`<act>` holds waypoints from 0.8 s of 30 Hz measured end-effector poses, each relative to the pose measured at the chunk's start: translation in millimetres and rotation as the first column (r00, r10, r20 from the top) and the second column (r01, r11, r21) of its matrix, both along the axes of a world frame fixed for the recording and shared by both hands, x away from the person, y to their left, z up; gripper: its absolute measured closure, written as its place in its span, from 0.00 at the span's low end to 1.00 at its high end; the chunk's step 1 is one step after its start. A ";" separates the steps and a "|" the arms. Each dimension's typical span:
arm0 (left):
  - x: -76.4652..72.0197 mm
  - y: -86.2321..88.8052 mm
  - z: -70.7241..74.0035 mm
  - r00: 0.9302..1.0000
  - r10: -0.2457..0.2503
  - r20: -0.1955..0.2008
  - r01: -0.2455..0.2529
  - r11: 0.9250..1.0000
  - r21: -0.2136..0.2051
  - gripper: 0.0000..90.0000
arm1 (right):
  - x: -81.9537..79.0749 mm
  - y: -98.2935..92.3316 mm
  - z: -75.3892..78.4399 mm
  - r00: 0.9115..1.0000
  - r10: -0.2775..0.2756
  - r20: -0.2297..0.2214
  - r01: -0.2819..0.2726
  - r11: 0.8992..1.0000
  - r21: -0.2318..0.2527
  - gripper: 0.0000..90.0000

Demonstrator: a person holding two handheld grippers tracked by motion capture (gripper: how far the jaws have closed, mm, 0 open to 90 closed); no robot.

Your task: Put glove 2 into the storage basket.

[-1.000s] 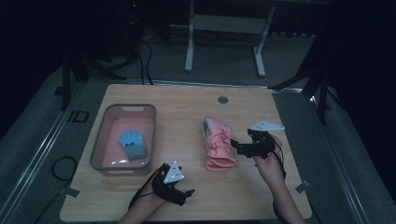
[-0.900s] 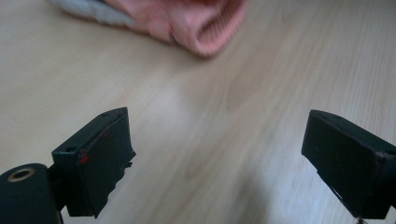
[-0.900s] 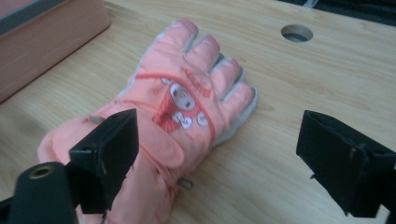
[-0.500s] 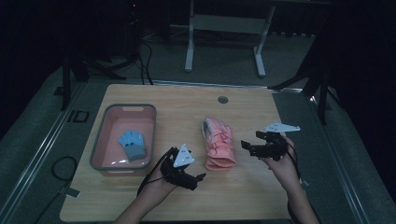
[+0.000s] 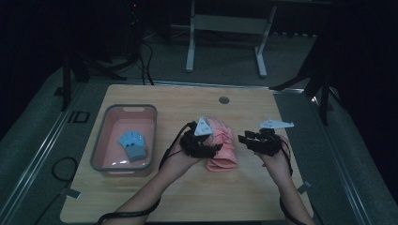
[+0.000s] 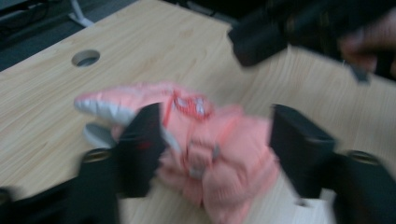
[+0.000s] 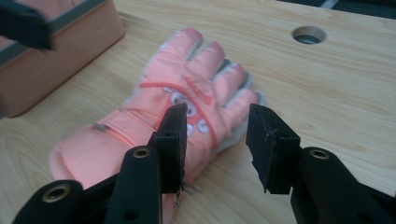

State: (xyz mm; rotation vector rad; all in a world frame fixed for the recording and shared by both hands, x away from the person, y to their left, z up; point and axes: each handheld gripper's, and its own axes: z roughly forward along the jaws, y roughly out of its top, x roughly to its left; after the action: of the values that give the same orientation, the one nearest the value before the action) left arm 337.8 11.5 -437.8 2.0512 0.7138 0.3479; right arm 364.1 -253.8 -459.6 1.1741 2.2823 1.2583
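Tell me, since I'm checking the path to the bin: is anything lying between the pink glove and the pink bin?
Nothing visible on the bare wood between the pink glove and the pink bin. The left tongs are at the glove's bin-facing edge.

A pale wooden table [image 5: 155,197] with rounded corners stands in a dim room. A round cable hole [image 5: 224,100] sits near its far edge. Grey carpeted floor [image 5: 28,154] surrounds the table, with metal rails [image 5: 44,143] running along either side. Beyond the far edge stands a white metal frame [image 5: 225,28], possibly the legs of another desk. Black cables [image 5: 141,56] trail across the floor at the back left. The walls are lost in darkness.
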 end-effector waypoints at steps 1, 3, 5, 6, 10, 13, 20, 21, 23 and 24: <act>5.7 -2.1 -0.3 1.000 0.015 -0.006 -0.015 1.000 -0.002 0.52 | 1.0 2.4 -0.5 1.000 0.002 -0.001 -0.002 1.000 0.002 0.64; 16.4 -8.5 -3.9 0.999 0.032 -0.001 -0.032 0.999 0.023 0.60 | 3.6 8.8 -2.5 1.000 0.012 -0.006 -0.012 1.000 0.001 0.64; 25.8 -14.4 -11.0 0.998 0.052 -0.021 -0.051 0.998 0.040 0.62 | 7.3 14.9 -6.0 1.000 0.011 -0.013 -0.011 1.000 -0.005 0.62; 29.3 -16.3 -14.4 0.998 0.058 -0.037 -0.056 0.998 0.042 0.62 | 10.3 17.2 -9.0 1.000 0.012 -0.019 -0.012 1.000 -0.001 0.60; 42.8 -24.3 -37.0 0.987 0.109 -0.118 -0.098 0.991 0.096 0.45 | 19.0 20.9 -21.0 0.998 0.002 -0.064 -0.001 1.000 0.010 0.59; 47.3 -21.1 -50.8 0.968 0.158 -0.193 -0.144 0.986 0.085 0.38 | 23.2 22.1 -31.5 0.994 -0.006 -0.107 0.008 1.000 0.025 0.56; 56.7 -8.3 -84.3 0.921 0.188 -0.342 -0.182 0.982 0.049 0.32 | 33.1 23.4 -62.8 0.962 -0.011 -0.272 0.035 0.996 0.084 0.48; 58.6 -7.2 -88.6 0.910 0.184 -0.370 -0.186 0.982 0.029 0.32 | 34.9 23.8 -66.4 0.955 -0.020 -0.296 0.050 0.994 0.093 0.47; 61.6 -4.9 -96.2 0.896 0.172 -0.409 -0.190 0.982 -0.003 0.32 | 39.1 23.9 -72.2 0.944 -0.011 -0.331 0.050 0.993 0.109 0.47; 61.6 -4.9 -96.2 0.896 0.172 -0.409 -0.190 0.982 -0.003 0.32 | 39.1 23.9 -72.2 0.944 -0.011 -0.331 0.050 0.993 0.109 0.47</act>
State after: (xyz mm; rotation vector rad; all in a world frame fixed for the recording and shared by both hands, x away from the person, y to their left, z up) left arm 399.4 6.6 -534.0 2.0412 1.1611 0.0011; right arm 403.2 -229.8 -531.8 1.5602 2.4340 1.2797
